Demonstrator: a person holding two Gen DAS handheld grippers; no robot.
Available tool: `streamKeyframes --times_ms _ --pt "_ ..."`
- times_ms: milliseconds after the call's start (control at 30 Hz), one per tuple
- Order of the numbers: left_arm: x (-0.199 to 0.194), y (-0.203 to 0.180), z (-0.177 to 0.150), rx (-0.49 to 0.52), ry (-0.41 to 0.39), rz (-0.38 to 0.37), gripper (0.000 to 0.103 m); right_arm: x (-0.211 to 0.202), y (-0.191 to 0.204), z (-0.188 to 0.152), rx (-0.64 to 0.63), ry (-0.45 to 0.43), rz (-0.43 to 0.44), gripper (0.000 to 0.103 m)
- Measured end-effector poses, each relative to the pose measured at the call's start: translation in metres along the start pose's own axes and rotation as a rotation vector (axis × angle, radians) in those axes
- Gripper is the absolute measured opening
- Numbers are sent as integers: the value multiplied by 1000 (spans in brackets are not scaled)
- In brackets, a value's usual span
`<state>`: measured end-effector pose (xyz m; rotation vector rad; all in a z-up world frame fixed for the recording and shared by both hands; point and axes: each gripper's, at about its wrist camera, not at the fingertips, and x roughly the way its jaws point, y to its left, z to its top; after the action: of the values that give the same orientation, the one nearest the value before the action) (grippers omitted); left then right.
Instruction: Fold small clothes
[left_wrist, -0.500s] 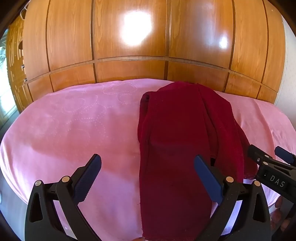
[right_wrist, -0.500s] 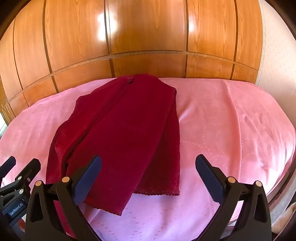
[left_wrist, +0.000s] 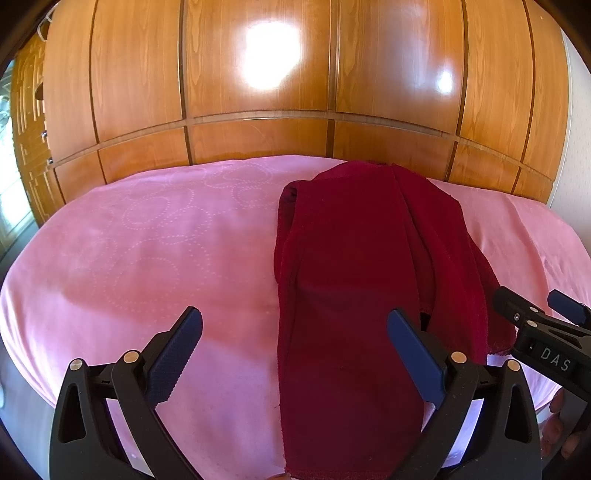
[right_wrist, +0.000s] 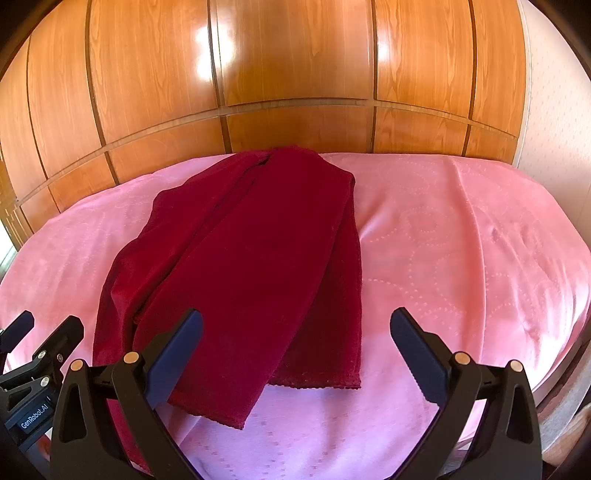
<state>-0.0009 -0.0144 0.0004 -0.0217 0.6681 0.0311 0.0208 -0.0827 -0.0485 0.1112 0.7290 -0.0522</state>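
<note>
While both tools hang above the near edge, the left gripper (left_wrist: 294, 354) has its jaws spread wide, empty; the right gripper (right_wrist: 296, 356) likewise. The garment (right_wrist: 255, 266), dark red and folded lengthwise, lies on the pink bedspread (right_wrist: 461, 240), running from 6 toward 12 o'clock. Wood panels (right_wrist: 295, 74) stand behind at 12.

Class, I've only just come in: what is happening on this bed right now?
A person holds a pair of tongs in each hand over a pink bedspread to fold small clothes. A dark red garment lies on it, already doubled lengthwise into a long strip. The left tongs and the right tongs both hover open at its near end, gripping nothing. Wooden wardrobe doors stand behind the bed.
</note>
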Motion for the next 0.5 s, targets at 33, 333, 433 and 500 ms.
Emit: streamKeyframes --times_ms 33,333,433,500 --pt "0 0 0 1 1 0 99 0 -1 -1 1 2 1 101" --pt "0 0 0 5 -1 -2 99 -1 0 -2 14 16 12 101" --pt "0 0 0 8 -4 -2 99 -1 0 -1 8 10 8 101" --pt "1 -2 -2 14 -2 0 99 -1 -1 -2 13 14 11 101"
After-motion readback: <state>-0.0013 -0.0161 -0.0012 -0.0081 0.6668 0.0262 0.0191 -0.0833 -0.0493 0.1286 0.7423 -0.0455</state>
